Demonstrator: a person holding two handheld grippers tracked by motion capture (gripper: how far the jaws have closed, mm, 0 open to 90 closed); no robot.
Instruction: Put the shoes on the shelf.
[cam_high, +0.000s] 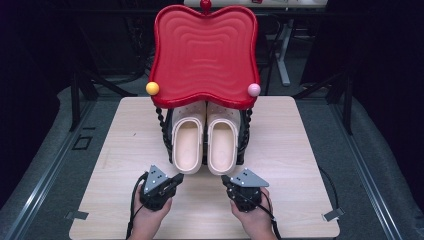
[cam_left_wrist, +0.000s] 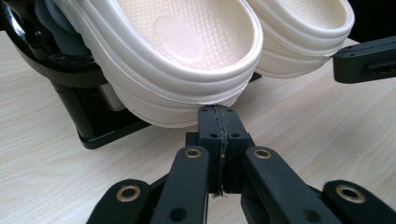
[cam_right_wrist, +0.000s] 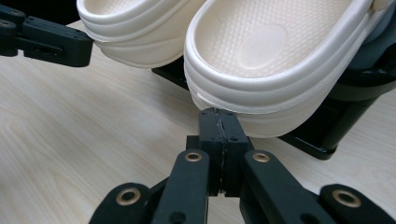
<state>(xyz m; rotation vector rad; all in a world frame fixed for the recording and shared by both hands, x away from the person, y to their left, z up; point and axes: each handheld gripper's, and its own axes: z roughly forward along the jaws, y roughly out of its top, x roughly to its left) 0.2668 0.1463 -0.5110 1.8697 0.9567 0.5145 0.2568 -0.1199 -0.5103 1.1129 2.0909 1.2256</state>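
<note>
Two cream clogs sit side by side, heels toward me, on the lower shelf of a black rack (cam_high: 166, 135): the left clog (cam_high: 187, 145) and the right clog (cam_high: 222, 145). My left gripper (cam_high: 177, 178) rests on the table just in front of the left clog's heel (cam_left_wrist: 187, 60), its jaws shut with nothing between them (cam_left_wrist: 218, 113). My right gripper (cam_high: 225, 179) rests likewise in front of the right clog's heel (cam_right_wrist: 271, 56), jaws shut and empty (cam_right_wrist: 219, 115). Neither gripper touches a clog.
A red wavy tray (cam_high: 205, 55) tops the rack and overhangs the clogs' toes, with a yellow ball (cam_high: 152, 88) and a pink ball (cam_high: 254, 90) at its front corners. The pale wooden table (cam_high: 300, 150) stretches bare at both sides. Dark floor surrounds it.
</note>
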